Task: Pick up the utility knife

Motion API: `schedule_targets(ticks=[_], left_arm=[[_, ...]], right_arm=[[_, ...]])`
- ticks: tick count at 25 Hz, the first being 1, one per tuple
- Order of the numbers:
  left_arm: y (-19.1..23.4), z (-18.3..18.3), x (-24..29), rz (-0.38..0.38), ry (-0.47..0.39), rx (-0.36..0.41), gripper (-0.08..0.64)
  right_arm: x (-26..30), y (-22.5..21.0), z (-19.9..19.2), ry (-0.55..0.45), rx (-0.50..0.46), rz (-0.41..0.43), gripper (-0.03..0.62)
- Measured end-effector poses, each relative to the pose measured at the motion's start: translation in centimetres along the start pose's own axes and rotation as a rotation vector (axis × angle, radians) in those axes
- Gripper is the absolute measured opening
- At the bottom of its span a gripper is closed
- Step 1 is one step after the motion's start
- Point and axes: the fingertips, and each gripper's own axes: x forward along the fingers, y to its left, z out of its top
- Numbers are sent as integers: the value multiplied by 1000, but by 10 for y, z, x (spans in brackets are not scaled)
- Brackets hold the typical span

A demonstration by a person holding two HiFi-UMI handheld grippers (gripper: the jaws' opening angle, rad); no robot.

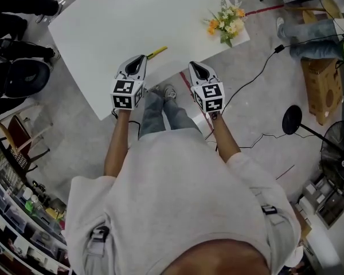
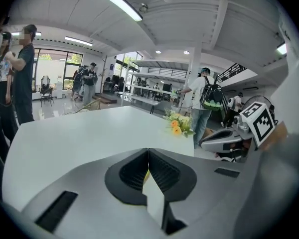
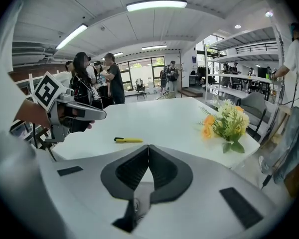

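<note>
The utility knife (image 1: 156, 52) is slim and yellow with a dark tip, and it lies flat on the white table (image 1: 120, 22) near the front edge. My left gripper (image 1: 143, 58) hovers just left of the knife with its jaws shut and empty. In the left gripper view a sliver of yellow, the knife (image 2: 146, 176), shows behind the shut left gripper (image 2: 148, 151). My right gripper (image 1: 193, 66) is shut and empty, off the table's edge to the right of the knife. In the right gripper view the knife (image 3: 128, 140) lies ahead of the right gripper (image 3: 149, 148), with the left gripper (image 3: 77, 112) at the left.
A bunch of yellow and white flowers (image 1: 226, 20) stands at the table's right corner. A black cable (image 1: 258, 79) and a round stand base (image 1: 292, 120) lie on the floor to the right, beside a cardboard box (image 1: 322, 87). People stand beyond the table (image 3: 97, 81).
</note>
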Motion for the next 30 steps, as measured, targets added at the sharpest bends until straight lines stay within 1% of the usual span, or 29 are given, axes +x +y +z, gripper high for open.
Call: schedule_targets(ticks=[3,7,9,11,13,15,20,21,22,23,24,26,27,30], left_arm=[[-3,-6,7,-9,37,95,20],[-9,-12,15,-27,107,281,20],[-11,-16,18,-40,144,360,20],[-14,-20,22,-59,178,433,20],[-17,-28,26,-83,210,489,20],[-18,-35,30,-101,230,513,21],[-21,-40,35,-158,233,491,25],[-22,-42,35,-171,242,493,47],[-23,-44,37,-183,251,496,94],[-23,-46,39,-195,261,502,111],[-23,-48,42,-206,273,510,150],[-22,-52,47,-225,294,524,195],[-22,-54,49,-232,301,527,212],[-21,-56,56,-246,309,523,213]], right_arm=[[1,1,-8,15,0,3,31],[0,1,-11,22,1,2,31],[1,0,-11,25,2,1,31],[1,0,-9,24,4,0,31],[2,0,-7,23,6,0,31],[5,0,-7,23,9,3,31],[7,3,-9,29,11,9,31],[7,3,-10,31,11,9,31],[8,3,-10,32,11,9,31],[9,3,-10,33,11,10,31],[11,2,-9,33,12,10,31],[13,3,-8,33,12,10,31],[13,3,-7,33,12,10,31],[13,3,-6,36,12,8,31]])
